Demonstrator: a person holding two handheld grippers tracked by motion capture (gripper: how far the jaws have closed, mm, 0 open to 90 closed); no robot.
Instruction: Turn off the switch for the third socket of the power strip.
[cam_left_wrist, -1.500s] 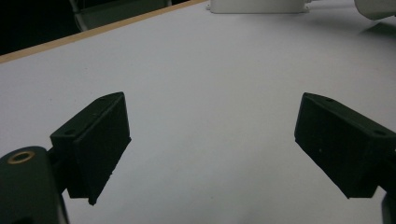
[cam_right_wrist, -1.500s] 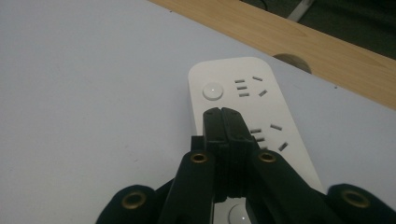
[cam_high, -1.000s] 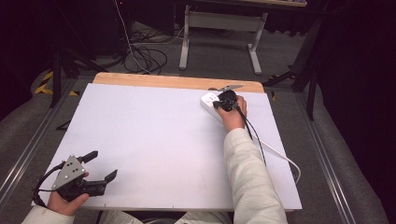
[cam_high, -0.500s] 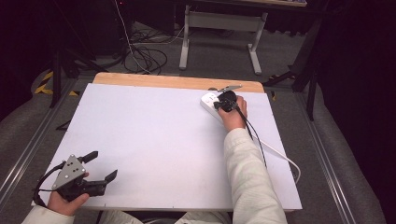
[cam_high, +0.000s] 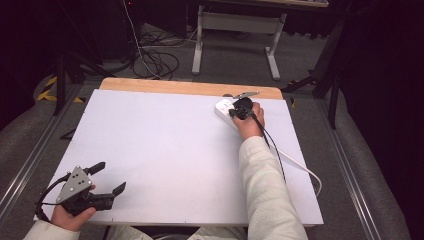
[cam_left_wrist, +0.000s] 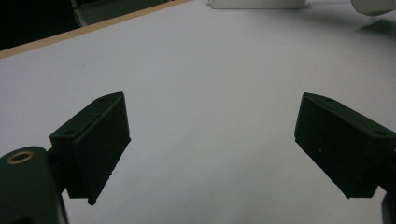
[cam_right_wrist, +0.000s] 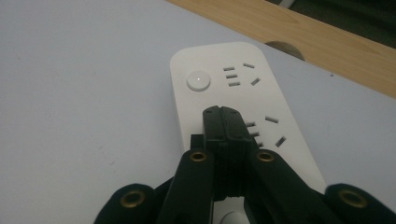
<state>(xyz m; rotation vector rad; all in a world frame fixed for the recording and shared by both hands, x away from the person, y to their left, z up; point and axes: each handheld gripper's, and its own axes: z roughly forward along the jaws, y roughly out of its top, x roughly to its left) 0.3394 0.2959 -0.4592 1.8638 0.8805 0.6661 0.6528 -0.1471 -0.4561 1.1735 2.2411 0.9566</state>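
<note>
A white power strip (cam_high: 223, 107) lies flat at the far right of the white tabletop (cam_high: 165, 145); the right gripper view shows its round button (cam_right_wrist: 198, 80) and several socket slots. My right gripper (cam_high: 239, 108) hangs just over the strip, jaws pressed together with nothing between them (cam_right_wrist: 223, 113), tips short of the button. Whether the tips touch the strip I cannot tell. My left gripper (cam_high: 112, 176) rests near the table's front left corner, jaws wide apart and empty (cam_left_wrist: 212, 140). The strip's edge (cam_left_wrist: 257, 3) shows far off in the left gripper view.
The strip's white cable (cam_high: 300, 165) runs along the right side of the table toward the front edge. A strip of bare wood (cam_high: 190, 87) borders the far edge. Beyond it on the floor lie dark cables (cam_high: 155, 55) and a metal stand (cam_high: 235, 30).
</note>
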